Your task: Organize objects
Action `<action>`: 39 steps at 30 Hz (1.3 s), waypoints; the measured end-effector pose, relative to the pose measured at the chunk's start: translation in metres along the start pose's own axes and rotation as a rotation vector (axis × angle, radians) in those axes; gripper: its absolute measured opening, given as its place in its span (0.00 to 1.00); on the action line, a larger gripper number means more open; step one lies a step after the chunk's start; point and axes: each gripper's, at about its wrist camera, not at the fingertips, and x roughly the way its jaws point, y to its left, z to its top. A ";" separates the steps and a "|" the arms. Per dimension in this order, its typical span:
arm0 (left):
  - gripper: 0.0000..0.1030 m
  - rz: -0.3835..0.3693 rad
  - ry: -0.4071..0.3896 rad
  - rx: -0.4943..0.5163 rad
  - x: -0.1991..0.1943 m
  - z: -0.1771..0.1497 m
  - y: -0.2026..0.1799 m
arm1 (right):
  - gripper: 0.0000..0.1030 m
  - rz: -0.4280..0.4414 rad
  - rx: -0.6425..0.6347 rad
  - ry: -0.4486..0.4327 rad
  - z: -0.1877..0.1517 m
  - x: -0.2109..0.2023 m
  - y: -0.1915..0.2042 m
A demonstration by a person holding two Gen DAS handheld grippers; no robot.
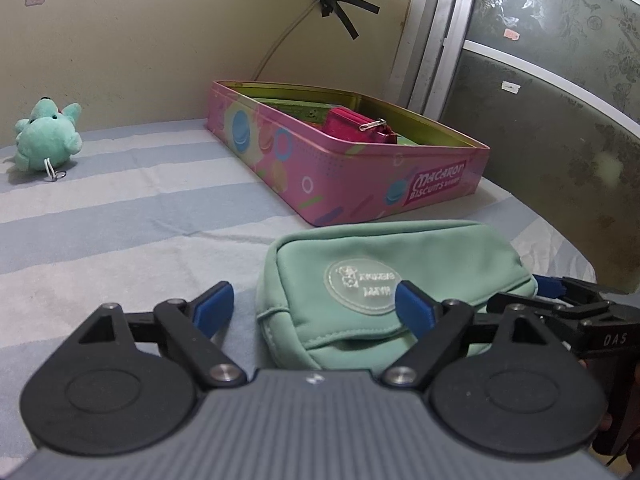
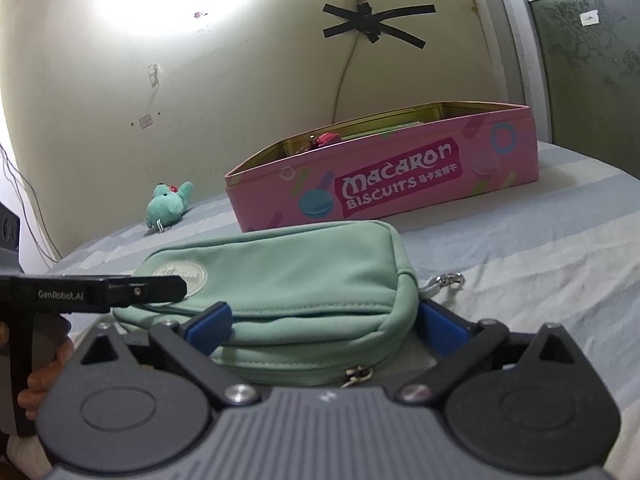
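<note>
A mint green zip pouch (image 1: 380,276) (image 2: 280,276) lies flat on the striped sheet, just in front of both grippers. My left gripper (image 1: 314,310) is open; its right finger hangs over the pouch's round badge and its left finger stands off the pouch's left end. My right gripper (image 2: 326,326) is open wide around the pouch's other end, with no pad pressing on it. Behind the pouch stands an open pink Macaron biscuit tin (image 1: 360,184) (image 2: 400,184) with a magenta purse (image 1: 352,124) inside. A teal plush toy (image 1: 44,136) (image 2: 168,204) lies far left near the wall.
The striped blue and white sheet (image 1: 120,208) covers the whole surface. A cream wall with a taped cable (image 2: 348,64) closes the back, and a frosted sliding door (image 1: 540,80) the right side. A hand (image 2: 36,388) holds the left gripper's handle.
</note>
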 end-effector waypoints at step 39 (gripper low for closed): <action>0.95 0.044 -0.015 -0.019 -0.005 -0.003 0.004 | 0.95 -0.059 0.023 -0.042 -0.003 -0.001 0.001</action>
